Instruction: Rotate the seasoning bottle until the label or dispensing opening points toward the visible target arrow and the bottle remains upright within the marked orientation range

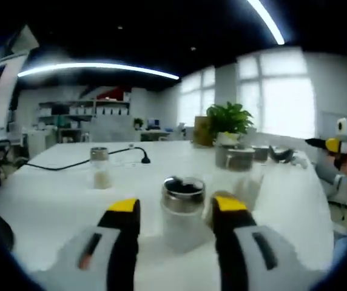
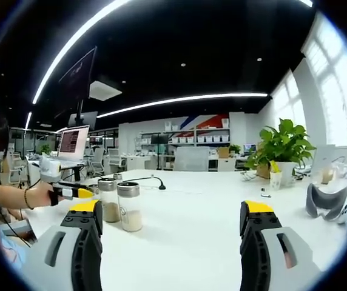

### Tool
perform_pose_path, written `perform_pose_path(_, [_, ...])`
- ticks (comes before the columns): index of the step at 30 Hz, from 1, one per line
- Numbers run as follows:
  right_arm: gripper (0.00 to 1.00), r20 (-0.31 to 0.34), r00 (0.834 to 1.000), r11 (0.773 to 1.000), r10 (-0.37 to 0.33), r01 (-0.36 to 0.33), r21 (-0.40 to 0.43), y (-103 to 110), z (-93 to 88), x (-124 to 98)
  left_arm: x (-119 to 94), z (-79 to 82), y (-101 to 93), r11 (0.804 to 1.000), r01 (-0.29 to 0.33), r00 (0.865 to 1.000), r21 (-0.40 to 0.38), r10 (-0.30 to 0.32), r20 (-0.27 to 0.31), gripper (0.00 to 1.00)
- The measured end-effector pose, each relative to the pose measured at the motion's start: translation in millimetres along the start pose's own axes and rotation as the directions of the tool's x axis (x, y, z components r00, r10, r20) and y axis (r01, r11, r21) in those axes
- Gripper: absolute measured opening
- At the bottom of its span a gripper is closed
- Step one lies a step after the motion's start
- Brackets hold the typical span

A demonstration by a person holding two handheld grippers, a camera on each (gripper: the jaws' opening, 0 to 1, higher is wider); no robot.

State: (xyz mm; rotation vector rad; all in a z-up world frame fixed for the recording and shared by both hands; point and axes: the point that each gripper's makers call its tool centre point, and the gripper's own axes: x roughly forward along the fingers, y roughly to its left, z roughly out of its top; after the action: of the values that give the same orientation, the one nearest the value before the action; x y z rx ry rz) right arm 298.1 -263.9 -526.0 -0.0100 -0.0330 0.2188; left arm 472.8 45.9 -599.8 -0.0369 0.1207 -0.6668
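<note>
A clear seasoning bottle (image 1: 182, 212) with a silver lid stands upright on the white table (image 1: 52, 206), pale powder inside. My left gripper (image 1: 176, 206) is open, its yellow-tipped jaws on either side of the bottle with a gap on the left side. A second lidded bottle (image 1: 99, 168) stands farther back left. In the right gripper view, two bottles (image 2: 108, 201) (image 2: 130, 207) stand side by side at the left, and the left gripper (image 2: 76, 193), held by a hand, reaches them. My right gripper (image 2: 172, 209) is open wide over bare table, holding nothing.
A black cable (image 1: 76, 162) crosses the back of the table. Metal containers (image 1: 240, 157) and a potted plant (image 1: 228, 118) stand at the far right. The right gripper (image 1: 322, 144) hovers at the table's right edge. A grey headset-like object (image 2: 325, 201) lies right.
</note>
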Motion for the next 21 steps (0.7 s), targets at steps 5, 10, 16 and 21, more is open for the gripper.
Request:
perform_pose_path(5, [0.97, -0.014, 1.0, 1.0, -0.007, 0.008, 0.02, -3.2, -3.8, 0.6, 6.6, -2.6, -5.3, 1.0, -0.001, 1.0, -0.009, 0.001, -0.017, 0.51])
perform_pose_path(10, [0.96, -0.025, 1.0, 0.999, 0.019, -0.018, 0.045, 1.9, -7.3, 2.5, 9.6, 1.3, 0.3, 0.997, -0.064, 0.998, 0.05, 0.065, -0.016, 0.65])
perform_pose_path(16, [0.96, -0.029, 0.999, 0.999, 0.023, -0.022, 0.033, 3.8, -5.7, 1.0, 13.3, 0.4, -1.7, 0.993, -0.075, 0.996, 0.089, 0.078, -0.034, 0.48])
perform_pose_path(21, [0.96, -0.035, 0.999, 0.999, 0.015, -0.013, 0.043, 0.0, -7.0, -0.9, 17.7, -2.3, -8.1, 0.997, -0.04, 0.998, 0.063, 0.042, -0.035, 0.35])
